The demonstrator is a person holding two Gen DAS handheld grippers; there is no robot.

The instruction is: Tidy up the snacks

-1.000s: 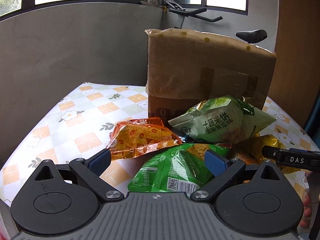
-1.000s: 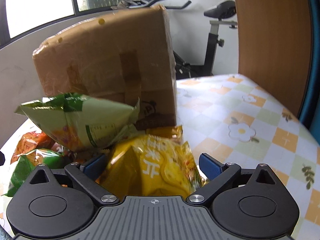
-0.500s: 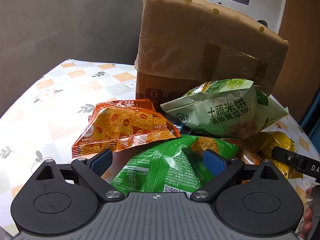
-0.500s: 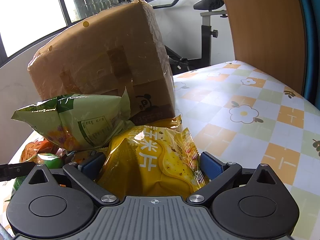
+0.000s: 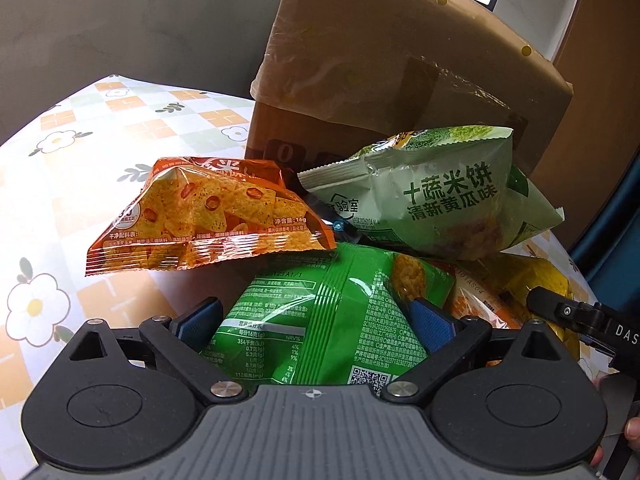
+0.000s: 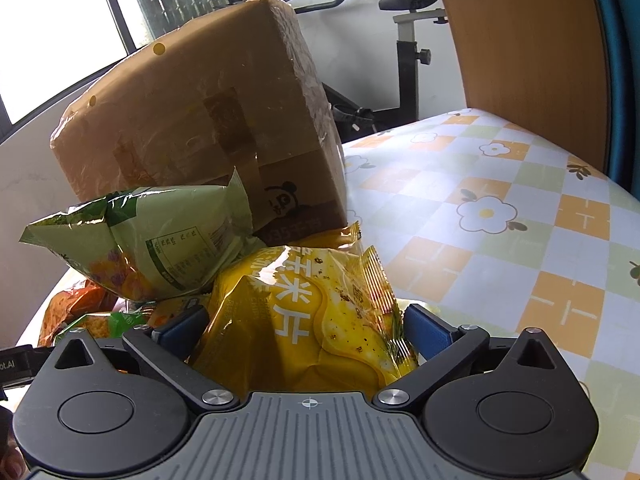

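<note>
A pile of snack bags lies in front of a cardboard box [image 5: 400,80]. My left gripper [image 5: 316,314] is open, its blue pads on either side of a bright green bag [image 5: 332,312]. An orange bag [image 5: 208,220] lies left of it and a pale green bag [image 5: 440,200] leans behind it. My right gripper [image 6: 304,326] is open around a yellow chip bag [image 6: 304,312]. The pale green bag [image 6: 152,244] sits to its left, against the box [image 6: 200,120]. The right gripper's finger shows at the right edge of the left wrist view [image 5: 580,316].
The table has a floral checked cloth [image 6: 500,220], bare to the right of the pile and to its left [image 5: 80,152]. A wooden panel [image 6: 520,40] stands at the back right. An exercise bike [image 6: 408,40] stands behind the table.
Both grippers have moved forward and lower into the pile. The green bag now sits deeper between my left pads and the yellow bag deeper between my right pads.
</note>
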